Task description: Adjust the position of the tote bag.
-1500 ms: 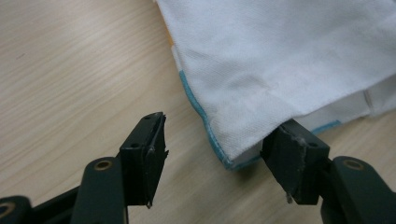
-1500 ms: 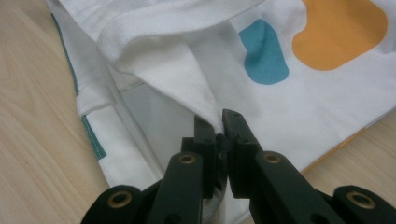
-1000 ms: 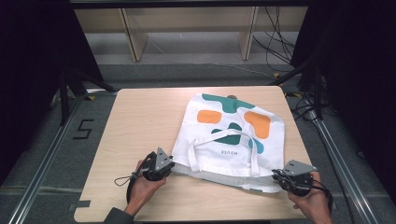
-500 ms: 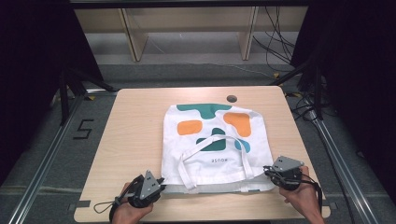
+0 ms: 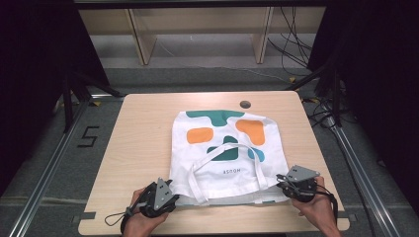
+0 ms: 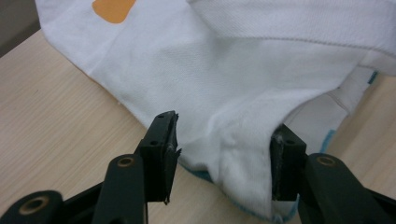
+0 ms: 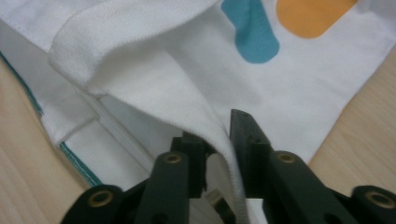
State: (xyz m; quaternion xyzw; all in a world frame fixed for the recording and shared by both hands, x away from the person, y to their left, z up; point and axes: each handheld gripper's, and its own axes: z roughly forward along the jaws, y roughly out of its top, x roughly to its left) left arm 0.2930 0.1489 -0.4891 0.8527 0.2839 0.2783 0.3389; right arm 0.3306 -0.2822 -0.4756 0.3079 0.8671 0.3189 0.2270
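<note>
Since it is cloth: white fabric tote bag with teal and orange shapes (image 5: 225, 148) handles light, limp.
Hold: near corners, by the hem.
Left gripper (image 6: 224, 149): jaws wide, astride bag's corner.
Right gripper (image 7: 217, 151): jaws narrow, pinching bag's edge.

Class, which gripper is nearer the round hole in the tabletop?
Right. The right gripper sits at the table's near edge, almost below the hole; the left gripper is much farther across.

A white bag (image 5: 225, 148) was printed with teal and orange blotches, edged in teal, and laid on a pale wooden table (image 5: 143, 138). Black jaws were seen.
</note>
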